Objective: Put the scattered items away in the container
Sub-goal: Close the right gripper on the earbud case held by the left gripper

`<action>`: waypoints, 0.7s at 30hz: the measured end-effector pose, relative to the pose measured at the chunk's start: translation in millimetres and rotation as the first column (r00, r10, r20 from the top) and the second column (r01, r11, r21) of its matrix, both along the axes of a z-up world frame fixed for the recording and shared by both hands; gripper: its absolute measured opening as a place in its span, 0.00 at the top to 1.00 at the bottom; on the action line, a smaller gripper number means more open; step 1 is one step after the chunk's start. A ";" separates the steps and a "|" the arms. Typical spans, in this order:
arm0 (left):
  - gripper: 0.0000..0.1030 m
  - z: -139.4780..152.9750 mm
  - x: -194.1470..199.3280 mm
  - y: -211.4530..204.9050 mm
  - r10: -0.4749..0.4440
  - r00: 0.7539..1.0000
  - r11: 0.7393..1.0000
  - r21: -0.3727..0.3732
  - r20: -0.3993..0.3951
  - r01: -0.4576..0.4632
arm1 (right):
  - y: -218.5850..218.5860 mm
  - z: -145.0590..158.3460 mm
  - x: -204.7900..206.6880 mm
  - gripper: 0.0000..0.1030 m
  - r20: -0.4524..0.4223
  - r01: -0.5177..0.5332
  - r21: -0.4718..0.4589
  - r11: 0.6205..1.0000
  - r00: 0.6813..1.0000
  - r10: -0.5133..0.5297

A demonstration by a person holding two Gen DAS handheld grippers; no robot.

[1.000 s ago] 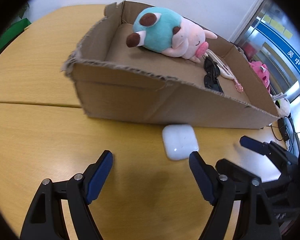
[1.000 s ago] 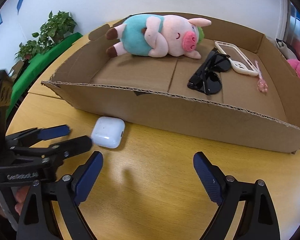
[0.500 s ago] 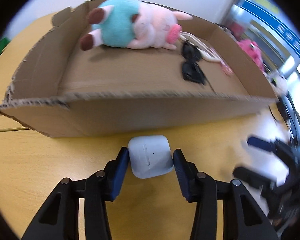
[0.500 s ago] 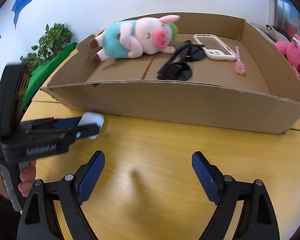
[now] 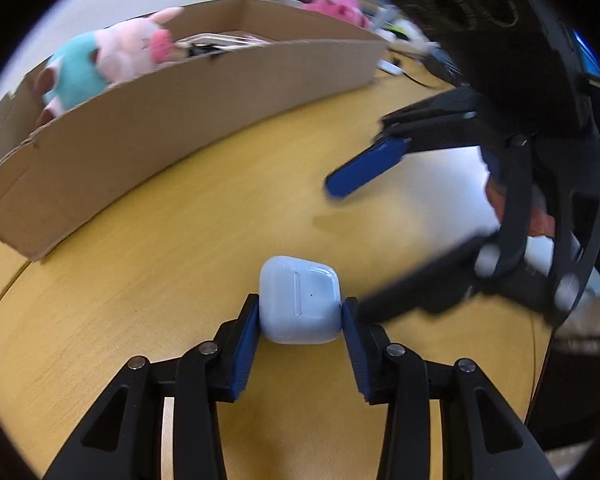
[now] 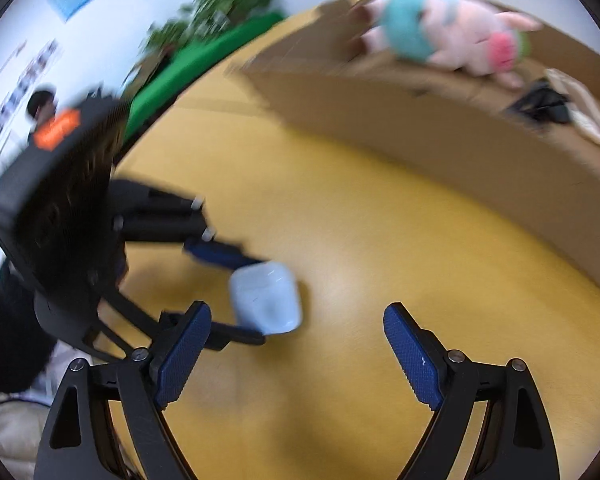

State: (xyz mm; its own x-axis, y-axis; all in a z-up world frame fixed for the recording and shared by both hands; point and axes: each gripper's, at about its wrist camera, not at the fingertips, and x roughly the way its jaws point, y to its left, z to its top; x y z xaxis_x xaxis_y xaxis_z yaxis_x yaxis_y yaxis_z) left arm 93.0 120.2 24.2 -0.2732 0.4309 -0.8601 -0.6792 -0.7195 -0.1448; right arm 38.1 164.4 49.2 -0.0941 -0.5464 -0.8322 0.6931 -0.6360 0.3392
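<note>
My left gripper (image 5: pixel 300 322) is shut on a white earbud case (image 5: pixel 299 301) over the wooden table; it also shows in the right wrist view (image 6: pixel 265 297) between the left gripper's fingers. My right gripper (image 6: pixel 296 344) is open and empty, close to the right of the case. The cardboard box (image 5: pixel 172 92) stands farther back, holding a plush pig (image 5: pixel 112 62), black sunglasses (image 6: pixel 540 102) and a pale phone case (image 6: pixel 580 116).
The yellow wooden table (image 5: pixel 180 240) spreads around both grippers. A pink plush toy (image 5: pixel 332 6) and cables lie beyond the box's far end. A green surface and a potted plant (image 6: pixel 228 4) stand beyond the table's left side.
My left gripper closed on the earbud case and pulled it away from the box wall. Both views swung and blurred; the right gripper stayed open and came closer.
</note>
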 end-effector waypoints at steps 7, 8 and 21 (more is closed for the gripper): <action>0.61 -0.3 9.6 6.8 -0.092 0.996 0.996 0.002 -0.008 0.092 | -26.5 -9.4 6.5 0.51 0.054 -0.075 0.019 0.997 0.996 0.074; 0.62 -0.2 11.2 8.5 -0.102 0.995 0.995 -0.005 -0.015 0.102 | -31.3 -10.3 9.0 0.55 0.058 -0.092 0.020 0.996 0.994 0.090; 0.62 34.4 12.0 7.5 -0.110 0.987 0.994 -0.025 -0.121 0.107 | -41.4 17.8 14.6 0.57 -0.050 -0.093 0.048 0.994 0.994 0.096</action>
State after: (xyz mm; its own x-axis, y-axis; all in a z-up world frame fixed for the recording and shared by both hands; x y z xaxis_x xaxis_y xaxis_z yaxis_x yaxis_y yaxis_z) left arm 105.0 127.8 58.6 -0.3287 0.4479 -0.8315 -0.7651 -0.6424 -0.0436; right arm 52.7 123.1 67.0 -0.0877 -0.5167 -0.8517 0.7670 -0.5806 0.2732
